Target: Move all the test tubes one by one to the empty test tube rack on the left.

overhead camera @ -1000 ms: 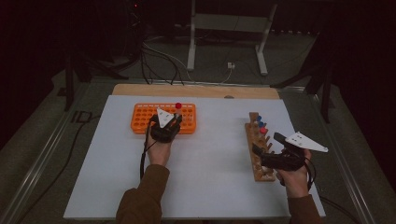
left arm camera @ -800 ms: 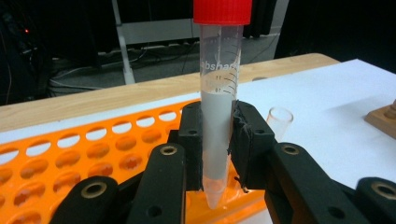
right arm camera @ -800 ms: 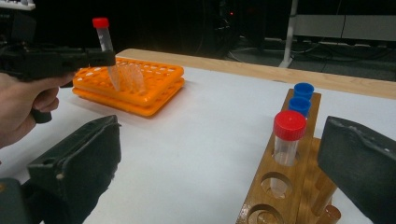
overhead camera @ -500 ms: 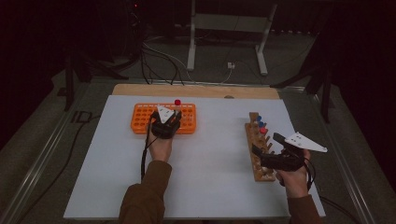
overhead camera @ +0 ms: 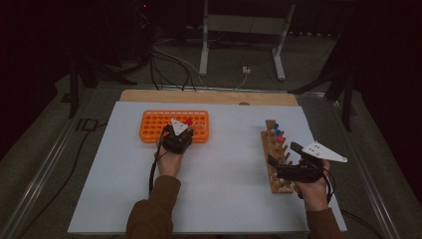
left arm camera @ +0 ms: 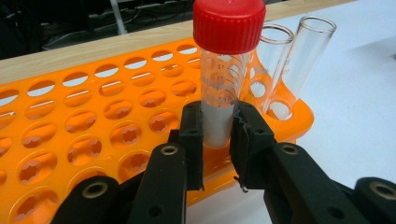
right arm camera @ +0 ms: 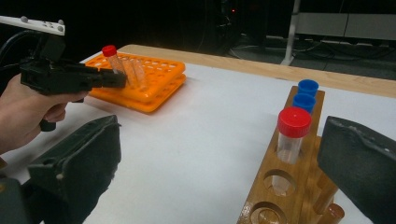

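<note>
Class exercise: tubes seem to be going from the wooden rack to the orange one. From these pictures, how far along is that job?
Done: two uncapped glass tubes stand in the orange rack. In hand: the left gripper is shut on a red-capped tube seated in a rack hole. Left: another red-capped tube and two blue-capped tubes stand in the wooden rack, with the right gripper open beside it.

Red-capped tube [left arm camera: 219,79] upright in orange rack [left arm camera: 93,121], near edge.
</note>
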Demonstrator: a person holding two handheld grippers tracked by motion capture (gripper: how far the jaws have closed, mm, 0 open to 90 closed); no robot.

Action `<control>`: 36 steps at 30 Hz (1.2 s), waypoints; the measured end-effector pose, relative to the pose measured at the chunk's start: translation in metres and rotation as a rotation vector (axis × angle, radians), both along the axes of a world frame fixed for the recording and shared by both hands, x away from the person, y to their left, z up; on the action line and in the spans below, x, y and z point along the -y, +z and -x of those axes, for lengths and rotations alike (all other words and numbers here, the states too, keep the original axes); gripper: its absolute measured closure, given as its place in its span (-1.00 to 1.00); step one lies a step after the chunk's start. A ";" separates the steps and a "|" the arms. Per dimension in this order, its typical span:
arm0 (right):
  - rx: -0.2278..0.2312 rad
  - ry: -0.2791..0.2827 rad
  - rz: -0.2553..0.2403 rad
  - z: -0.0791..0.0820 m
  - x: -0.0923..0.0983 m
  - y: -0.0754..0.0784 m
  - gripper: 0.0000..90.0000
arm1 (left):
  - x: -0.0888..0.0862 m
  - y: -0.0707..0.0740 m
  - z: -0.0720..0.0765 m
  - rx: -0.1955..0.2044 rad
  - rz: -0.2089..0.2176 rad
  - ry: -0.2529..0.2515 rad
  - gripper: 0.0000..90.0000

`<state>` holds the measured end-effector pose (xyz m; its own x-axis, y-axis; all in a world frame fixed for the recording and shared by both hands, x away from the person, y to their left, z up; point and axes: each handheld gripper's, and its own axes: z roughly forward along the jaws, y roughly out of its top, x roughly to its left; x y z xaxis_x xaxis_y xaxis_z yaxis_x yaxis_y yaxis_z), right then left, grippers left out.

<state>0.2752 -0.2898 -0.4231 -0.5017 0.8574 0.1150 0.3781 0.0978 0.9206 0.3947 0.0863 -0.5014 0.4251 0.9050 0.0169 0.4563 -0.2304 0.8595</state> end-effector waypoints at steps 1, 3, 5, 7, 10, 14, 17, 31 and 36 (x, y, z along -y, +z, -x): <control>0.002 0.000 0.000 0.000 0.000 0.000 -1.00 | 0.000 0.000 0.000 -0.001 0.000 0.001 0.70; 0.001 -0.002 0.000 0.000 0.001 0.000 -1.00 | 0.000 0.000 0.000 -0.005 0.002 0.001 0.69; 0.002 -0.001 0.000 0.000 0.000 0.000 -1.00 | 0.000 0.001 0.000 -0.008 0.009 0.003 0.68; 0.001 -0.001 -0.001 0.000 0.000 0.000 -1.00 | -0.002 0.000 0.000 -0.015 0.038 -0.003 0.62; -0.003 -0.004 -0.003 -0.001 0.001 0.000 -1.00 | -0.004 0.000 0.003 -0.013 0.049 -0.005 0.42; -0.004 -0.009 -0.004 -0.002 0.002 -0.001 -1.00 | -0.011 0.003 0.007 -0.005 0.101 -0.022 0.25; -0.007 -0.010 -0.004 -0.003 0.004 -0.002 -1.00 | -0.017 0.007 0.011 -0.006 0.129 -0.028 0.12; -0.029 0.001 0.029 -0.015 0.012 -0.002 -0.94 | -0.022 0.023 0.034 -0.010 0.180 -0.041 -0.66; -0.060 -0.026 0.036 -0.027 0.017 -0.009 -0.84 | -0.018 0.027 0.049 -0.006 0.170 -0.084 -0.97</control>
